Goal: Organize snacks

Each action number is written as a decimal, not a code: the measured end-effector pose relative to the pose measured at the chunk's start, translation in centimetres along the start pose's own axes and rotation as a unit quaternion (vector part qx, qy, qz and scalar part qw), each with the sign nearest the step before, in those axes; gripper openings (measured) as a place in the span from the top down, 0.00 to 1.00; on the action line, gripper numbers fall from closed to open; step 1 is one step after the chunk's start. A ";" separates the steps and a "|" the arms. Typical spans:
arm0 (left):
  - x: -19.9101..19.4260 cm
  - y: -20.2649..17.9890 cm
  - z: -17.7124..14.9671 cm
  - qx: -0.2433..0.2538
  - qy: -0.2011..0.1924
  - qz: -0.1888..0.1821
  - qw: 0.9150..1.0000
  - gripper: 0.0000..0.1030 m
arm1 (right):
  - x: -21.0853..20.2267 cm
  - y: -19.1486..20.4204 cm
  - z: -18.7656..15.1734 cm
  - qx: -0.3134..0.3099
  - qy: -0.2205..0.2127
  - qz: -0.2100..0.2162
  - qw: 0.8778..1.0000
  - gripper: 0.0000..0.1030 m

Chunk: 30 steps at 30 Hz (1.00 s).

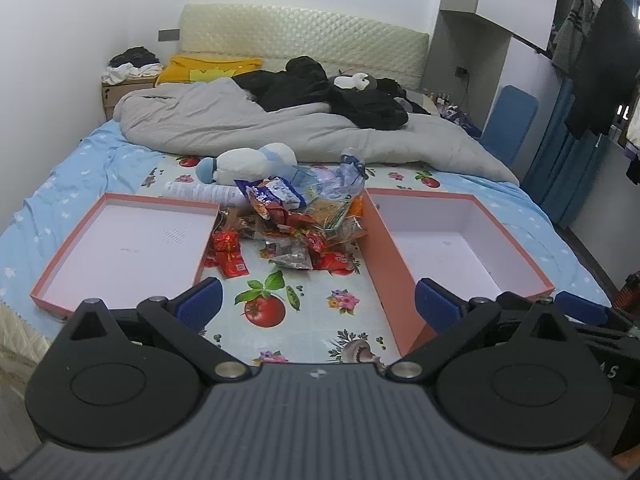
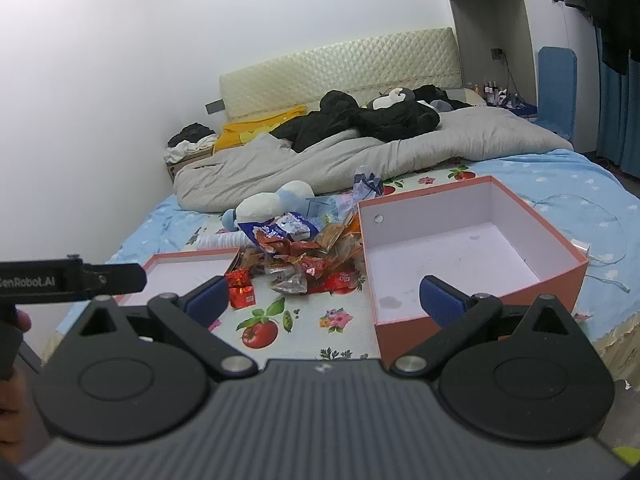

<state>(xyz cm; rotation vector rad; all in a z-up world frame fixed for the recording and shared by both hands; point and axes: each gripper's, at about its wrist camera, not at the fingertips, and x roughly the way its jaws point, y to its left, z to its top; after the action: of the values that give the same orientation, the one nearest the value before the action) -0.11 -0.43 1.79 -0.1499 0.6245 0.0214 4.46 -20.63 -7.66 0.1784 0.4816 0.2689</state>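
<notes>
Meanwhile, on a bed (image 1: 60, 184), a heap of snack packets (image 1: 288, 232) lies between a shallow pink lid (image 1: 128, 248) and a deeper pink box (image 1: 460, 240). Both the left gripper (image 1: 318, 304) and right gripper (image 2: 326, 300) hover near the foot, jaws spread wide, gripping nothing.

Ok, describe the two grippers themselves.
Both look alike. The left gripper and right gripper each have a ribbed grey body, two black teardrop plates with round discs, silver pivot pins, and black linkages ending in ridged blue pads. White lettering marks the left one's side.
</notes>
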 end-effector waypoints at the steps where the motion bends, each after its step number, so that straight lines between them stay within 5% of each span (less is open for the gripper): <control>1: -0.1 0.0 0.0 0.001 -0.001 -0.001 1.000 0.00 | -0.1 0.0 0.0 -0.002 0.000 0.000 1.000 0.00; 30: 1.0 0.0 -0.7 0.000 0.013 -0.007 1.000 0.00 | 0.5 -0.6 -0.6 -0.012 0.009 0.001 1.000 0.00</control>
<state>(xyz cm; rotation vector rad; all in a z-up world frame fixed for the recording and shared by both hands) 0.30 -0.62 0.61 -0.1553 0.6503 0.0069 4.74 -20.95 -8.57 0.1523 0.4957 0.2782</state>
